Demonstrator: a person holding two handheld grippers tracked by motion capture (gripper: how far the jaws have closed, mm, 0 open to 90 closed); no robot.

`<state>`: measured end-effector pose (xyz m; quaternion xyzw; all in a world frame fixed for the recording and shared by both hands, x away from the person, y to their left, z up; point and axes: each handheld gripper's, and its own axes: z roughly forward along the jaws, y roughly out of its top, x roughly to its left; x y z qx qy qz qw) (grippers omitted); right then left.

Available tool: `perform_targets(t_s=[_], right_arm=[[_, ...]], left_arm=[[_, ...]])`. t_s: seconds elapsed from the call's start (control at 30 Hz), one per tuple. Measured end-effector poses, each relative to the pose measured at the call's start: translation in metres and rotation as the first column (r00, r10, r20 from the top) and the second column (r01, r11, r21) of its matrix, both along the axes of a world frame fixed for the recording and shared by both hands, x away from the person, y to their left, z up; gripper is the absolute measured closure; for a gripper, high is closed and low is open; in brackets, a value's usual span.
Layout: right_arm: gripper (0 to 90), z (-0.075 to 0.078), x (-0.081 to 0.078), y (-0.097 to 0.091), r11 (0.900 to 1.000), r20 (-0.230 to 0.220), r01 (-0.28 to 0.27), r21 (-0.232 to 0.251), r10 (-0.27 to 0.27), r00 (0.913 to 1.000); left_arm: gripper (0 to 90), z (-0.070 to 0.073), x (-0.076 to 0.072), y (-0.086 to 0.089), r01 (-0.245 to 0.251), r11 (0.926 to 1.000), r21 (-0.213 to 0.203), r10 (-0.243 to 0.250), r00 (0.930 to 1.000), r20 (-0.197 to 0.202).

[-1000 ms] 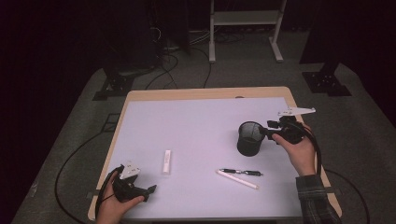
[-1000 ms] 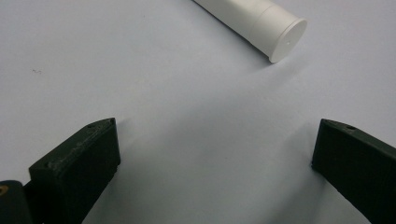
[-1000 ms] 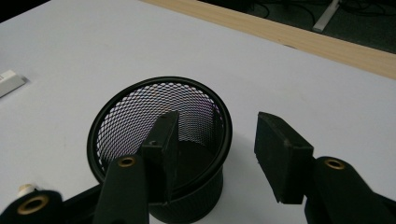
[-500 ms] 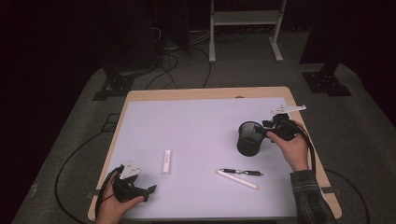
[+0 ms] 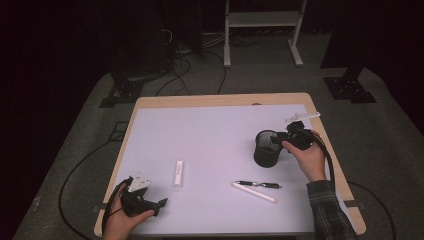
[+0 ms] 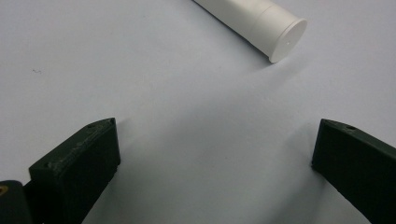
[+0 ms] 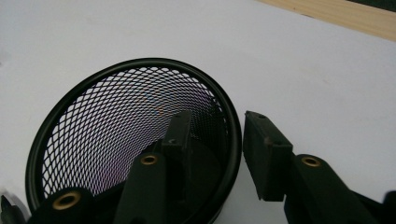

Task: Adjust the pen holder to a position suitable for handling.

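A black mesh cup (image 5: 267, 148) stands upright at the right of the white mat. My right gripper (image 5: 281, 140) straddles its near rim (image 7: 233, 140): one jaw is inside the cup and the other outside. Its jaws have just been closing, with the cup wall between them, and a thin gap still shows beside the outer pad (image 7: 261, 149). My left gripper (image 5: 160, 203) rests on the mat at the lower left, open, with bare mat between its jaws (image 6: 218, 123). A white tube (image 6: 261, 23) lies just ahead of it.
The white tube (image 5: 178, 173) lies left of centre. A black pen (image 5: 258, 184) and a white pen (image 5: 253, 192) lie near the front, right of centre. The wooden table edge (image 5: 327, 145) runs close behind my right hand. Cables trail on the floor.
My right gripper has edged down and in over the cup's rim, and its jaws have narrowed around the wall. The cup and my left gripper have stayed put.
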<state>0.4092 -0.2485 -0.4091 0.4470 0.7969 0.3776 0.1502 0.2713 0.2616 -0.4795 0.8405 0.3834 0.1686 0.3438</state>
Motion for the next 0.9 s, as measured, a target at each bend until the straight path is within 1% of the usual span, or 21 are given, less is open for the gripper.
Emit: perform_targets(t_s=[0.13, 0.2, 0.47, 0.57, 0.7, 0.9], right_arm=[[68.4, -0.0012, 0.0017, 0.0011, 1.0, -0.019, 0.003, 0.004, -0.003, 0.9998], [68.9, -0.0016, 0.0022, 0.001, 1.0, -0.021, 0.004, 0.002, -0.004, 0.9998], [77.8, -0.003, 0.004, -0.0004, 0.9996, -0.041, 0.021, 0.016, -0.021, 0.9989], [79.3, -0.0028, 0.0038, -0.0009, 0.9995, -0.036, 0.023, 0.022, -0.022, 0.9991], [80.2, -0.0017, 0.0031, -0.0011, 0.9992, -0.042, 0.021, 0.034, -0.02, 0.9989], [80.6, -0.0005, 0.0017, -0.0018, 0.9993, -0.037, 0.025, 0.027, -0.024, 0.999]], left_arm=[[0.2, -0.0001, 0.0001, 0.0, 0.0, 1.0, -0.002, 0.0, 1.0, 0.0], [0.2, -0.0001, 0.0001, 0.0, 0.0, 1.0, -0.001, 0.0, 1.0, 0.0], [0.2, -0.0001, 0.0001, 0.0, 0.0, 1.0, -0.002, 0.0, 1.0, -0.001], [0.2, -0.0001, 0.0001, 0.0, 0.0, 1.0, -0.002, 0.0, 1.0, -0.001], [0.2, -0.0001, 0.0001, 0.0, 0.0, 1.0, -0.002, 0.0, 1.0, -0.001], [0.2, -0.0001, 0.0001, 0.0, -0.001, 1.0, -0.002, 0.001, 1.0, -0.001]])
